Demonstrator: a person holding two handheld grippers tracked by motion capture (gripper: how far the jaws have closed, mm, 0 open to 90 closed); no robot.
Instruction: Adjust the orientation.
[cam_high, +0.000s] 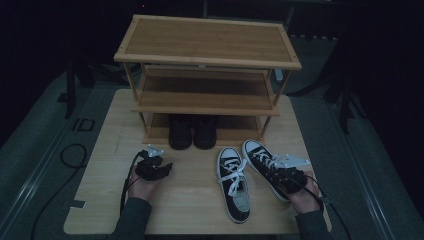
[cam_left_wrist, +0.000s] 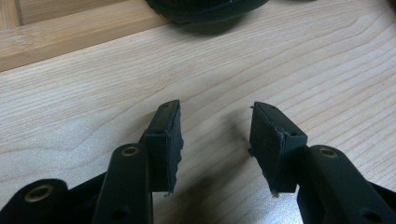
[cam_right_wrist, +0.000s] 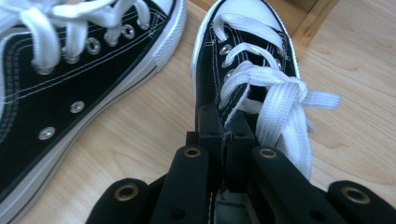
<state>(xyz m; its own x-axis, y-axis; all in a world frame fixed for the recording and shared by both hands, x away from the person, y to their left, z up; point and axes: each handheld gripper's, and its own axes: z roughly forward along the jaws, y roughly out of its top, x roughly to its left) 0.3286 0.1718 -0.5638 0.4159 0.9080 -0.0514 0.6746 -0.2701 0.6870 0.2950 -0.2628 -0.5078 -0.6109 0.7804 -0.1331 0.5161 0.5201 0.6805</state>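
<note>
Right hand-held gripper (cam_right_wrist: 224, 133) pinches the right sneaker (cam_right_wrist: 247, 60) at its collar (jaws closed on it); left hand-held gripper (cam_left_wrist: 215, 135) hovers wide above the bench (cam_left_wrist: 93, 102)

Canvas sneaker (cam_right_wrist: 243, 56), matt wooden table (cam_right_wrist: 355, 70)

Two sneakers (cam_high: 234, 182) (cam_high: 267, 165) are coloured black, with white laces, toe caps and soles and white stitching. Pale wood grain is shown by the surface (cam_high: 190, 200). The rack (cam_high: 207, 42) is light brown; the boots (cam_high: 192, 132) are black.
</note>
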